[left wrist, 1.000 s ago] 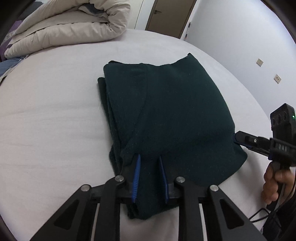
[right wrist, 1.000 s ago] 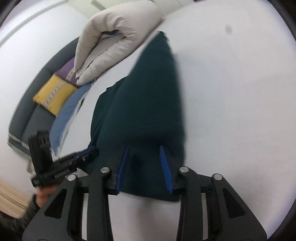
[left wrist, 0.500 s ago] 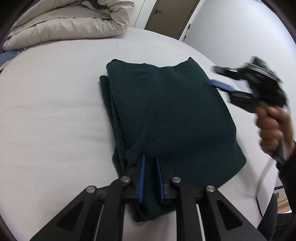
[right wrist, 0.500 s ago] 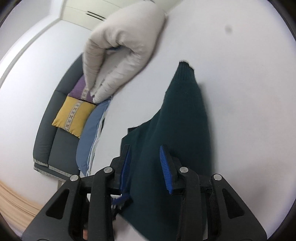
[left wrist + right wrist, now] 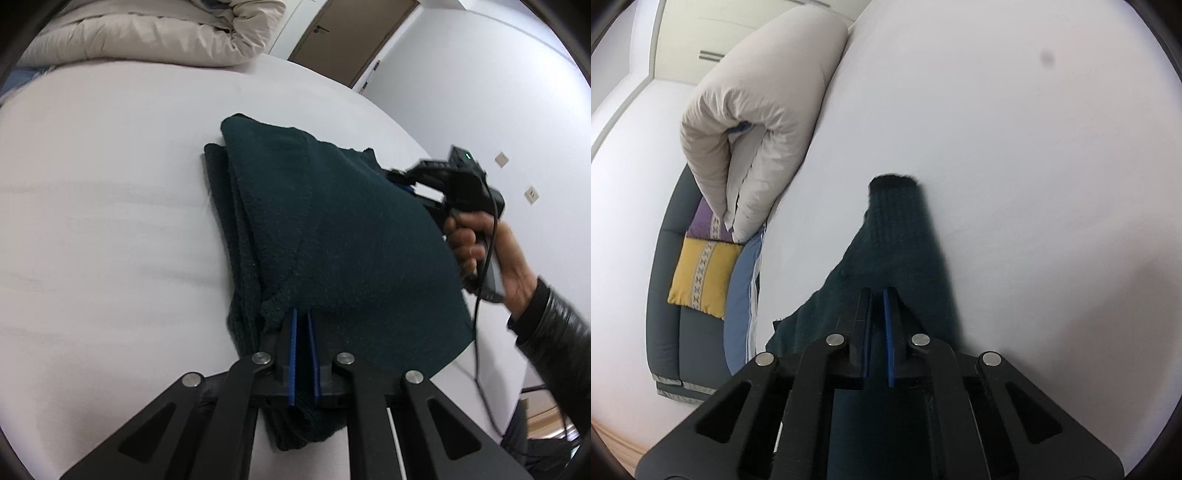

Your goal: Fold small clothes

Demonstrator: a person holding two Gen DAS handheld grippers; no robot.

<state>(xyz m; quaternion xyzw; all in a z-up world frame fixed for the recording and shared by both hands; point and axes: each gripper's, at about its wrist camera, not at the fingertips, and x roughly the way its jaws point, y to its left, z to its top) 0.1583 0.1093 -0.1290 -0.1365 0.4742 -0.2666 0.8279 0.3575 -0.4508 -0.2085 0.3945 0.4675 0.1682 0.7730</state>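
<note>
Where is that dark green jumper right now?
The dark green jumper lies folded in the middle of the white bed, below the rolled beige duvet. The left claw pinches its near edge, the right claw its far corner.

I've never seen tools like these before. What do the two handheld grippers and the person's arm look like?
Each gripper, left gripper and right gripper, has black angular linkage arms with silver rivets and two thin fingers faced with ribbed blue pads. The right one has a pistol-style handle, a small green light and a trailing black cable. The sleeve is shiny black.
</note>
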